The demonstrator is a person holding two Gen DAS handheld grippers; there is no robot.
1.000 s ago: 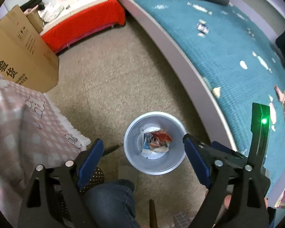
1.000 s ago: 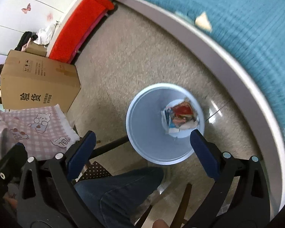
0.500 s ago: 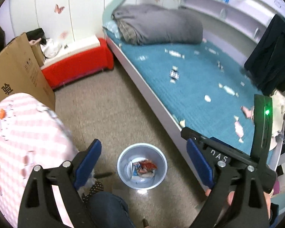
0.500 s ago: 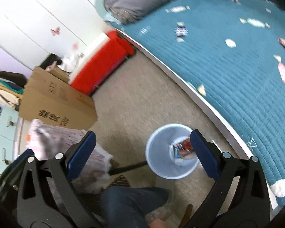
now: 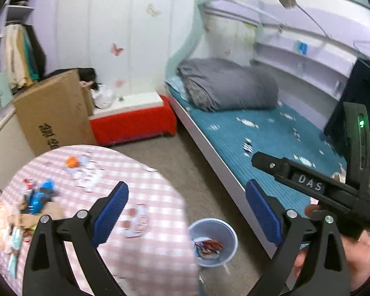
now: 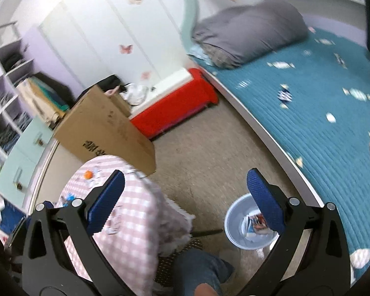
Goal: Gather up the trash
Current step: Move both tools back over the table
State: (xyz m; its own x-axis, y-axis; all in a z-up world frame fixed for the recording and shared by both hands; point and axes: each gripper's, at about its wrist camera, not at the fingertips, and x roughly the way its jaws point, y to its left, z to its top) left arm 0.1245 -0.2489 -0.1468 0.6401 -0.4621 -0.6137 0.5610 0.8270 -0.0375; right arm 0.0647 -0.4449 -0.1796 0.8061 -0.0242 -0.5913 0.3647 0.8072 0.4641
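with both my left gripper (image 5: 185, 214) and right gripper (image 6: 185, 199) spread and empty, the bin (image 5: 213, 239) sat low centre, so i judged wrappers (image 5: 37, 197) at left deserved a slow, square approach.

Blurred beyond telling: wrappers (image 5: 37, 198) on the surface (image 5: 148, 224) left of the left tool (image 5: 187, 215). Half hidden behind the right tool's (image 6: 185, 197) right finger (image 6: 265, 201): bin (image 6: 236, 218). Too small to identify: scraps (image 6: 355, 93) on the bed (image 6: 333, 133).

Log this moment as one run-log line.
left gripper: open, empty | right gripper: open, empty | round grey plastic bin: holds wrappers, on floor
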